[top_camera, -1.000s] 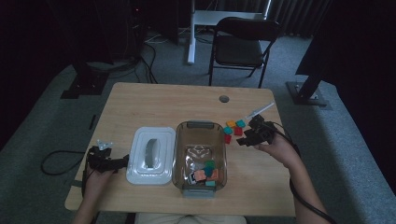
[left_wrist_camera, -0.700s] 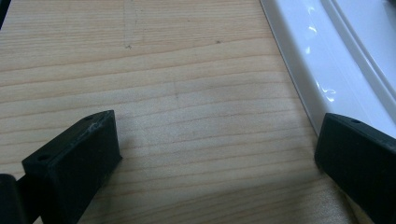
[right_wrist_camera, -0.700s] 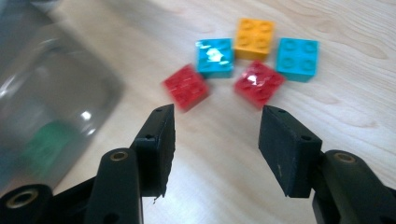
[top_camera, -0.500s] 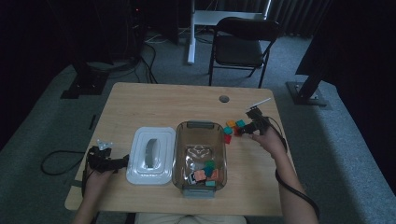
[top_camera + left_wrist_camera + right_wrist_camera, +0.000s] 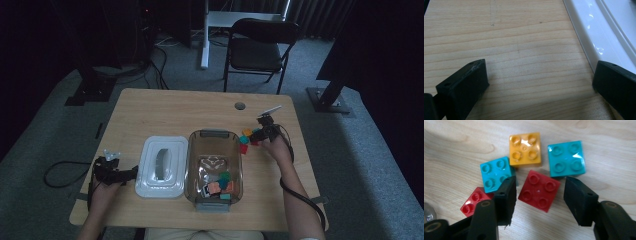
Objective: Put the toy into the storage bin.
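The clear tub (image 5: 215, 150) in the middle of the counter (image 5: 165, 107) serves as the landmark. Well to the left of it, beyond the white lid (image 5: 161, 166) that lies flat just beside the tub, the left tongs (image 5: 116, 173) rest low over bare wood. In the left gripper view the left tongs (image 5: 536, 82) stand wide open with nothing between the jaws, the lid's rim (image 5: 589, 37) near one of them.

Inside the tub, at its near end, a few coloured bricks (image 5: 220, 186) already lie.

Just right of the tub's far end sits the loose cluster of bricks (image 5: 246, 137), and the right tongs (image 5: 260, 134) are down among them. The right gripper view shows the right tongs (image 5: 537, 197) partly open, astride the red brick (image 5: 539, 190), a gap showing on both sides, so nothing is gripped yet. Around it lie a small teal brick (image 5: 495, 173), an orange brick (image 5: 525, 149), a larger teal brick (image 5: 566, 158) and a second red brick (image 5: 472, 201).

The red brick is likely light, rigid plastic with glossy, somewhat slippery walls. It sits skewed to the jaws, so squaring onto two opposite flat sides, below the studs, should give the firmest hold.
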